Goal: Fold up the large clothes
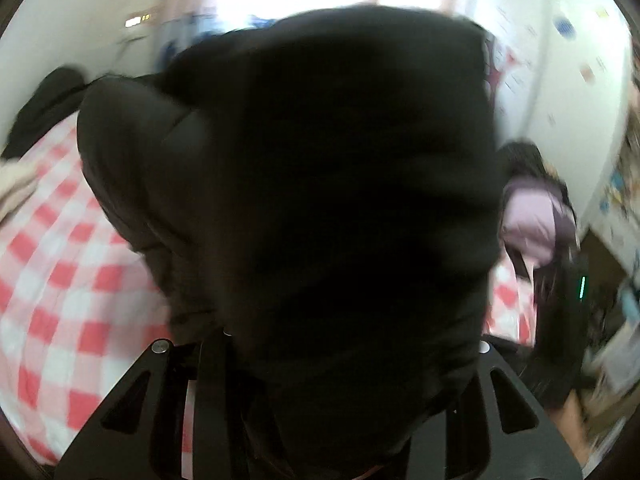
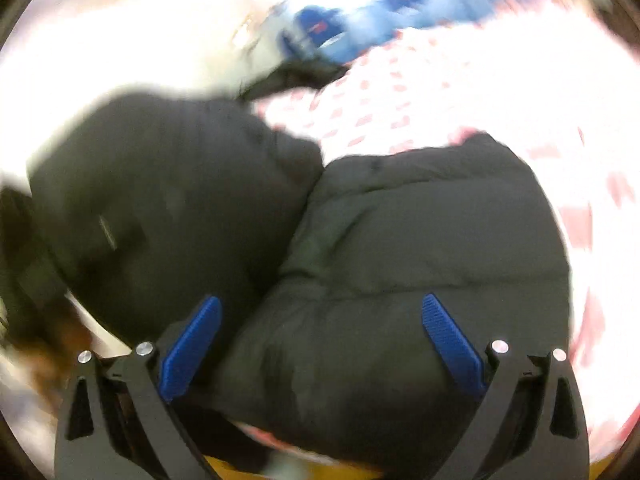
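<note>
A black puffer jacket (image 1: 320,184) fills the middle of the left wrist view. It drapes over my left gripper (image 1: 320,360) and hides both fingertips; the jacket seems held up above the bed. In the right wrist view the same jacket (image 2: 420,248) lies bunched on the red-and-white checked bed cover (image 2: 460,92). My right gripper (image 2: 320,332) is open, with its blue pads (image 2: 192,344) spread wide, and the jacket's quilted bulk lies between and below them. Both views are blurred by motion.
The checked bed cover (image 1: 60,280) spreads to the left. A beige cloth (image 1: 16,188) lies at its left edge. A pink and dark garment (image 1: 536,216) sits at the right, beside cluttered items. Blue objects (image 2: 360,20) lie beyond the bed.
</note>
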`<state>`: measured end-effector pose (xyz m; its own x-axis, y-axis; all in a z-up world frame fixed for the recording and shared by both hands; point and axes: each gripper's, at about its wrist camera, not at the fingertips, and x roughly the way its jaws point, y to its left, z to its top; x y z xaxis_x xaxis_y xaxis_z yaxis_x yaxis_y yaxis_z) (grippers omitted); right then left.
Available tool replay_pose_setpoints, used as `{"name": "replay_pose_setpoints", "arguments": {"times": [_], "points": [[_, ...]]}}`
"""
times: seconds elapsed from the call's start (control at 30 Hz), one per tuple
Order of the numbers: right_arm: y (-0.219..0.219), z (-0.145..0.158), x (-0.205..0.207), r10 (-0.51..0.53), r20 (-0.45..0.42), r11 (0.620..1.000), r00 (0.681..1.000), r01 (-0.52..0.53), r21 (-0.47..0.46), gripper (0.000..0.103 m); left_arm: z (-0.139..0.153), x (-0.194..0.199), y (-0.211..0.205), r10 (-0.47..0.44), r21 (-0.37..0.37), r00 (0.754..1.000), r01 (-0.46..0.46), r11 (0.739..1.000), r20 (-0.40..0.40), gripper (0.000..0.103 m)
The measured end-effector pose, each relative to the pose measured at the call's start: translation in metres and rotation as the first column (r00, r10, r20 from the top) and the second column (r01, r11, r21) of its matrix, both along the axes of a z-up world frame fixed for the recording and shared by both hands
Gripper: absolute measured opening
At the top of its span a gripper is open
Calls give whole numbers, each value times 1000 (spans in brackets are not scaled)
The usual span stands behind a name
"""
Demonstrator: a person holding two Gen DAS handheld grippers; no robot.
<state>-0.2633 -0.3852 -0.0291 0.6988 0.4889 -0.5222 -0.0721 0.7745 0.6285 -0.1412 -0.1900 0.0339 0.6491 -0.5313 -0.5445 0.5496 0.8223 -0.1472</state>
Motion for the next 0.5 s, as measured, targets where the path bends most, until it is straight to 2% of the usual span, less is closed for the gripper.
{"name": "replay_pose_setpoints", "arguments": {"times": [0.07, 0.13, 0.17, 0.23, 0.33, 0.4, 0.43, 0.5], "points": [[-47, -6, -7, -64, -16, 988, 998, 65, 137, 97, -9, -8, -41, -68, 69, 997, 66, 995, 20, 34], [-84, -5, -14, -133, -23, 969, 991, 135, 208, 97, -24, -16, -82, -146, 184, 988, 136, 973, 41, 34], [-103, 1, -18, -187, -25, 959, 982, 188, 213, 97, -37, -23, -103, -190, 247, 980, 172, 954, 51, 34], [-119, 21, -23, -235, 17, 954, 972, 227, 197, 97, -59, -33, -135, -250, 345, 967, 220, 912, 45, 36], [-123, 70, -16, -247, 113, 968, 962, 239, 80, 97, -85, -50, -178, -332, 478, 940, 256, 840, 80, 48], [-111, 91, 5, -187, 129, 981, 974, 191, -20, 97, -86, -56, -194, -352, 504, 933, 267, 822, 80, 59], [-101, 97, 20, -139, 113, 986, 984, 148, -76, 97, -90, -53, -193, -352, 504, 933, 268, 821, 76, 63], [-86, 89, 48, -77, 23, 975, 997, 80, -209, 97, -91, -72, -197, -345, 497, 936, 269, 825, 66, 67]]}}
